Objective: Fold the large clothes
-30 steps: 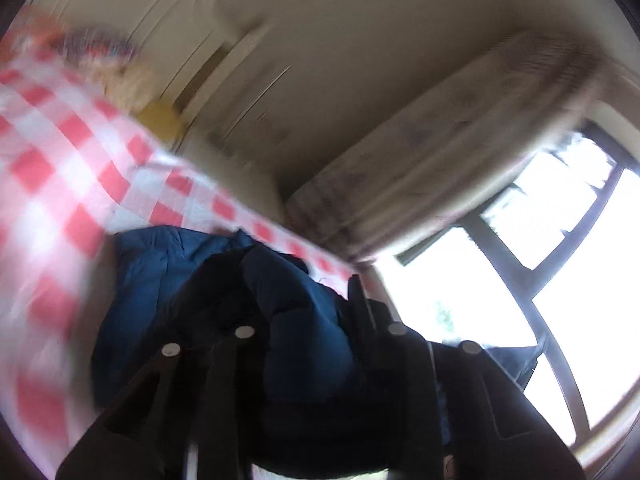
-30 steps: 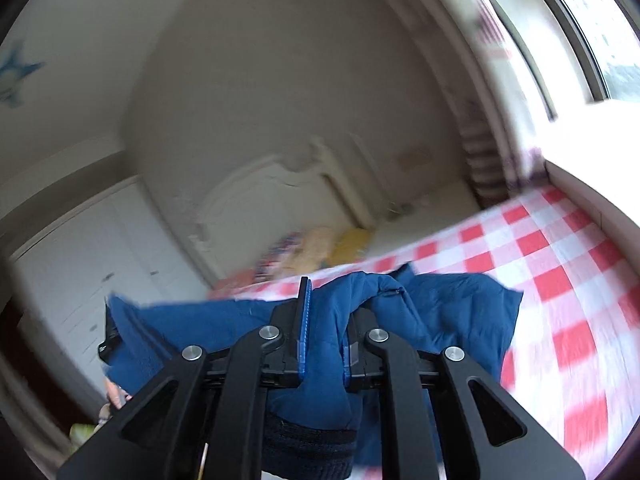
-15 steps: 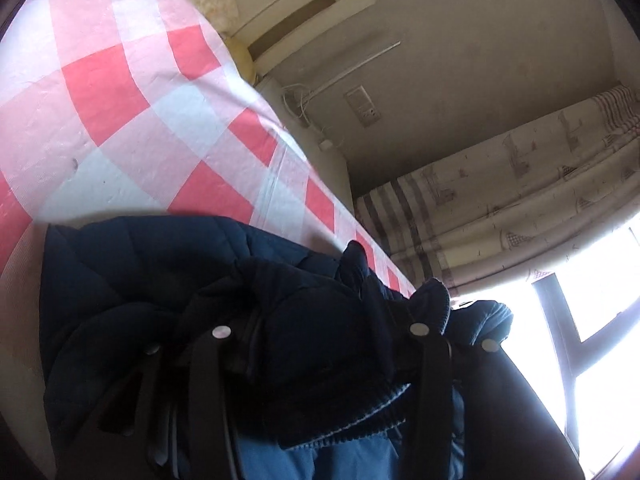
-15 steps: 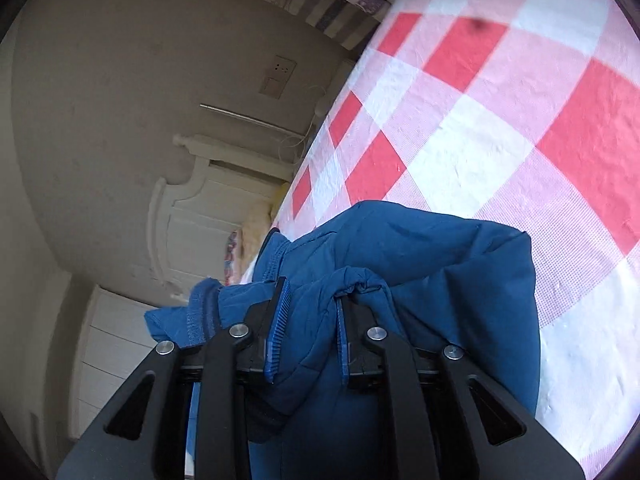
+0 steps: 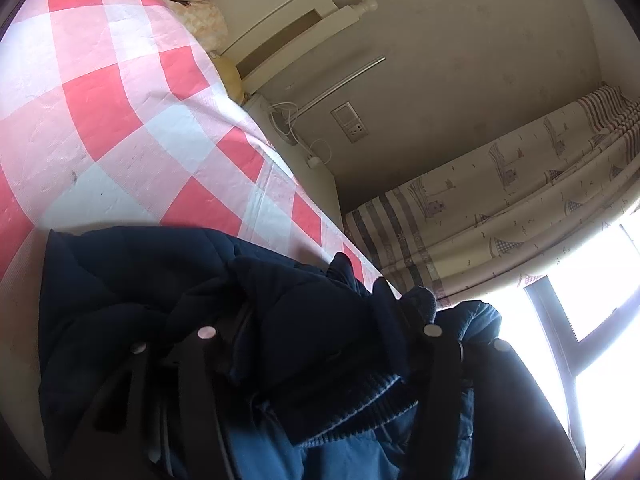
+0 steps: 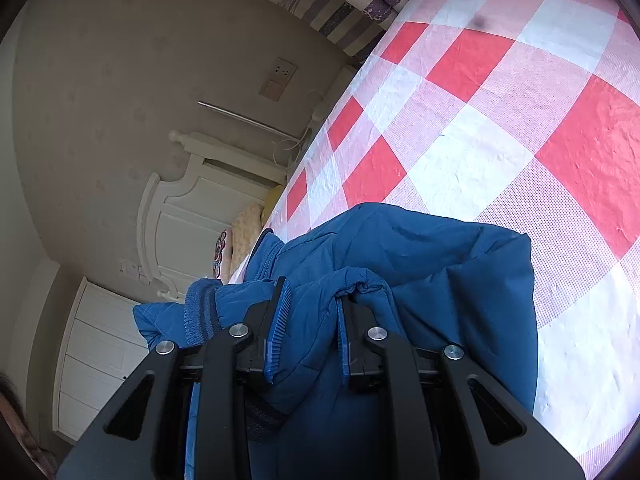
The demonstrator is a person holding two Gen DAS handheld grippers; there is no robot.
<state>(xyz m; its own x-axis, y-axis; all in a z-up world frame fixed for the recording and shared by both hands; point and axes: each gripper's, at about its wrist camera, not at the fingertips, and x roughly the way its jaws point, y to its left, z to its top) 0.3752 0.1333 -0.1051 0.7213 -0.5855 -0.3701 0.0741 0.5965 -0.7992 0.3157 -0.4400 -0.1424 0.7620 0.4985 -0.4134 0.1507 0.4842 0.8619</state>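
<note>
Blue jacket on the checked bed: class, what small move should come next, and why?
Probably let the right gripper open too. It is shut on a bunched fold of the blue jacket, which already rests on the checked bed, while the left gripper has its jaws opening with dark fabric between them.

The red and white checked bed cover [image 6: 500,128] lies bare and flat ahead of the blue jacket [image 6: 420,264], so there is free room to pass over it. At the far end the pillows [image 5: 192,12] and the white headboard [image 5: 312,20] close the way. On one side the bed meets the wall, with a cable [image 5: 292,128] and the striped curtain [image 5: 500,208].
</note>
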